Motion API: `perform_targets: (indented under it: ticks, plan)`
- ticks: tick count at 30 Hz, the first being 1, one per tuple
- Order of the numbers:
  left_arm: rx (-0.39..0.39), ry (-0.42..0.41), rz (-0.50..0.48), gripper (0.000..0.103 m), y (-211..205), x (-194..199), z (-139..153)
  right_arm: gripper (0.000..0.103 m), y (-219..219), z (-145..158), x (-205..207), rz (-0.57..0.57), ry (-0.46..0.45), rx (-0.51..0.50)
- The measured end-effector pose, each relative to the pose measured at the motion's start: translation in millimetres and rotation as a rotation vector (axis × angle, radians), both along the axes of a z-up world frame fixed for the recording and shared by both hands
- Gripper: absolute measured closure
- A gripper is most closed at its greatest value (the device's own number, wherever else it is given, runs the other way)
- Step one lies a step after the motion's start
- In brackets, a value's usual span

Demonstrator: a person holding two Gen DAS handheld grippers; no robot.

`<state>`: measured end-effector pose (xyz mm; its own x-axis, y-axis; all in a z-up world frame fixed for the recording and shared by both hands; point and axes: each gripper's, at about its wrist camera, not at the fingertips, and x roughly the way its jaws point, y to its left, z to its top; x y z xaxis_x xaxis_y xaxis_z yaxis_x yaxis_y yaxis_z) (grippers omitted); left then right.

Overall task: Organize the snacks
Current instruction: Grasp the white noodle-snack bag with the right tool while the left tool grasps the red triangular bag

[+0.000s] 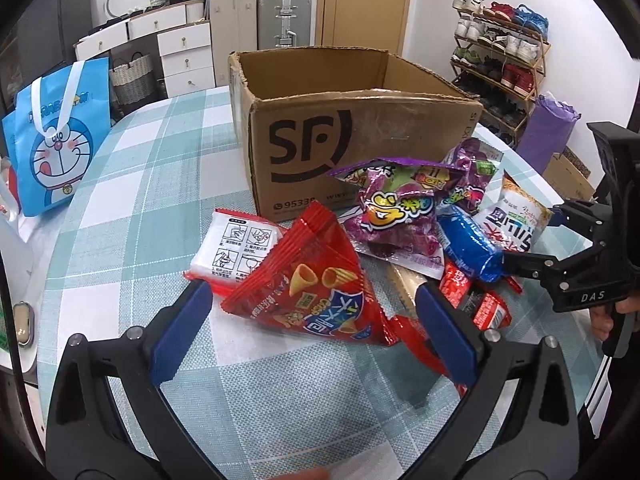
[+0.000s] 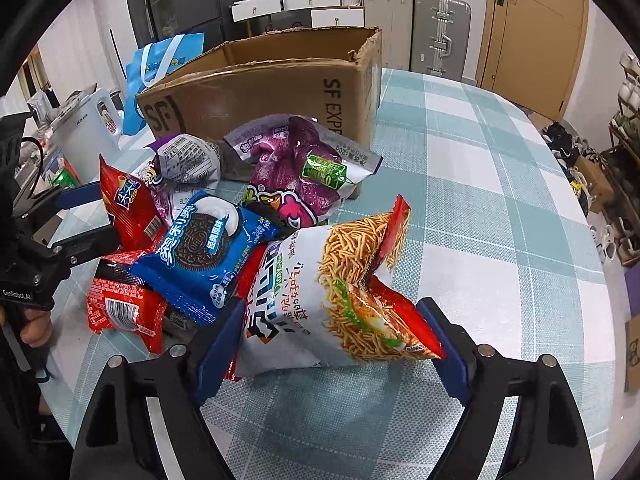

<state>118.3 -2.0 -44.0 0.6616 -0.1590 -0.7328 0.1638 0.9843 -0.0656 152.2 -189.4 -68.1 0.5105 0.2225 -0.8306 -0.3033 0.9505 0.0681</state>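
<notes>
Snacks lie piled on the checked tablecloth (image 2: 500,184) before the cardboard box (image 1: 320,120), whose inside is hidden. Left gripper (image 1: 312,312) spread around the red bag (image 1: 316,292). Right gripper (image 2: 332,336) clamps the noodle bag (image 2: 320,300); lower packets lie half buried.

Beside the cardboard box (image 1: 360,128), matt brown with rough torn edges, I see snack bags of glossy crinkled foil-plastic: red cone-snack bag (image 1: 316,292), blue cookie pack (image 2: 208,248), purple bag (image 2: 304,168), white noodle-snack bag (image 2: 332,296). Under the box, a woven-looking checked tablecloth (image 2: 480,184), matt. My gripper pads (image 1: 180,332) look matt blue.
</notes>
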Motion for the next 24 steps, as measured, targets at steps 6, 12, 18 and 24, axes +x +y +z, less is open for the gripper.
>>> perform_targets:
  ticks: [6, 12, 18, 24]
  plan:
    - [-0.013, 0.029, -0.028, 0.024, 4, 2, -4, 0.027, -2, 1, -1, -0.001, -0.014, 0.031]
    - [-0.030, 0.041, -0.029, 0.033, 8, 3, -7, 0.041, -9, 3, 0, -0.004, -0.025, 0.054]
    - [-0.053, 0.017, -0.054, 0.059, 6, -3, -3, 0.046, -17, 7, 0, -0.012, -0.035, 0.074]
    - [-0.071, 0.001, -0.071, 0.070, 8, -7, 2, 0.048, -26, 12, -1, -0.031, -0.049, 0.096]
